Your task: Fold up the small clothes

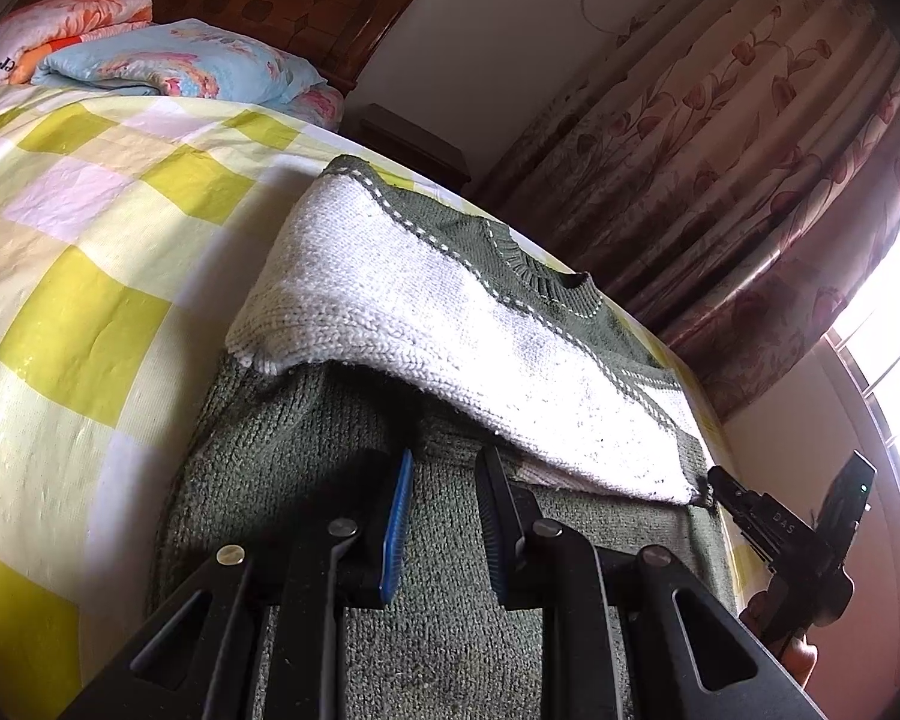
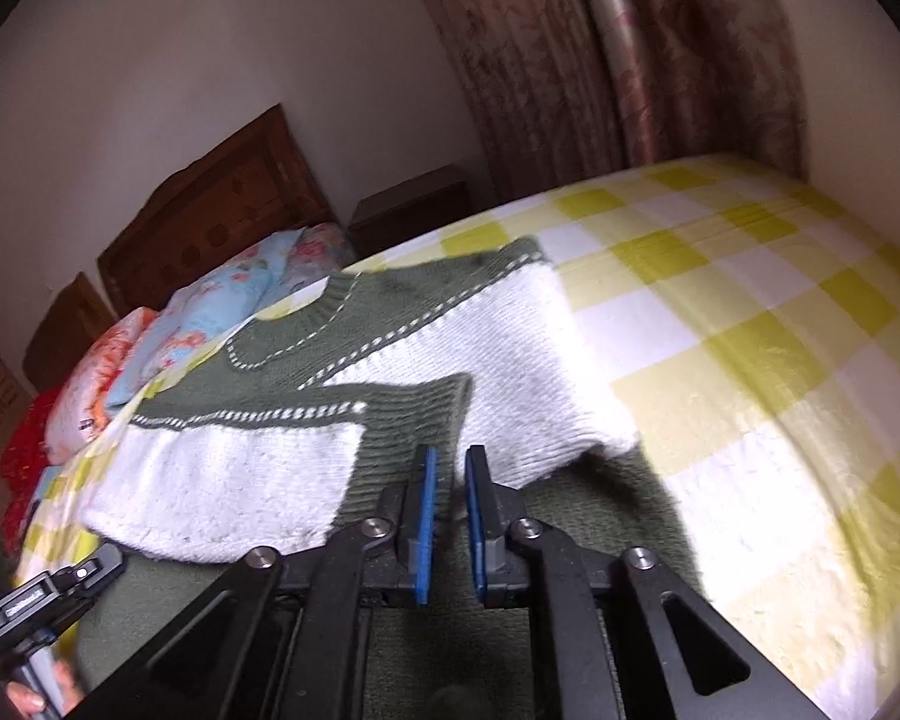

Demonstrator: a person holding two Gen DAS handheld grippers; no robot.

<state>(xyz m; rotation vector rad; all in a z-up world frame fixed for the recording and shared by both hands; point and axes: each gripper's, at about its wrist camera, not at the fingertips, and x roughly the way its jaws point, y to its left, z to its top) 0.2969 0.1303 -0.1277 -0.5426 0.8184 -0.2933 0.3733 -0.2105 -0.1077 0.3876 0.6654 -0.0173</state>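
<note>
folded white sleeve [image 1: 450, 324] hides the sweater [image 1: 438, 600] beyond left tongs [image 1: 447, 516]

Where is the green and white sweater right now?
The sweater lies flat on the yellow checked bedspread, sleeves folded across its body, directly ahead of both grippers, collar toward the pillows at the wooden headboard.

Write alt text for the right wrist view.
A green and white knitted sweater lies on a yellow checked bedsheet, both white sleeves folded across its front. The right gripper, jaws slightly apart, hovers at its lower half; floral pillows sit by the wooden headboard.
</note>
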